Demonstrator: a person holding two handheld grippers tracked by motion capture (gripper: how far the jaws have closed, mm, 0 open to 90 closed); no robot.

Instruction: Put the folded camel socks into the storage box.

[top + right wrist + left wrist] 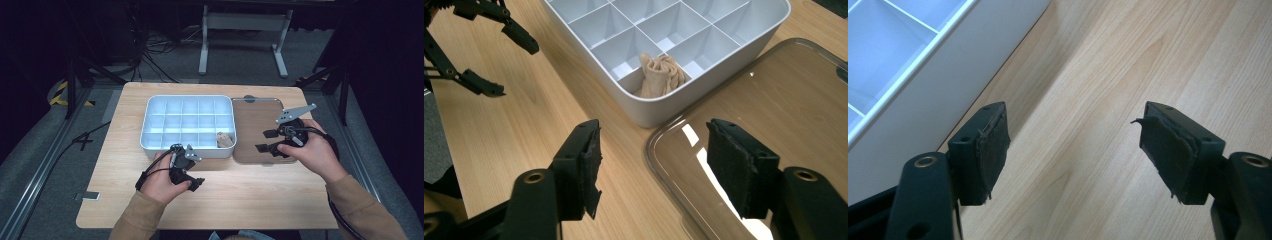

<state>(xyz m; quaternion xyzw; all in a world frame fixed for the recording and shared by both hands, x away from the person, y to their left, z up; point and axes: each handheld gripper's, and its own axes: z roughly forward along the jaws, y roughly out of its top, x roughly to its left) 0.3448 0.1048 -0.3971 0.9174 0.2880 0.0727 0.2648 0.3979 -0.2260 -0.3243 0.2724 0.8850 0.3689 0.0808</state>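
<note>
Beige rolled cloth [663, 75]: in near-right compartment of white divided tray [150, 120], mid-counter [250, 200]. Clear lid [260, 122]: flat, touching tray's right side. Right hand-held gripper [267, 141]: jaws apart, empty, over lid. Left hand-held gripper [1073, 145]: jaws apart, empty, near tray's front wall.

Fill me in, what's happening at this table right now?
A person holds a gripper in each hand at a wooden table. A white divided tray holds one rolled beige cloth in a near corner compartment. The clear lid lies flat beside the tray. The right gripper hovers open over the lid's near edge, nothing between its jaws. The left gripper is open too, empty, over bare wood just in front of the tray.
</note>
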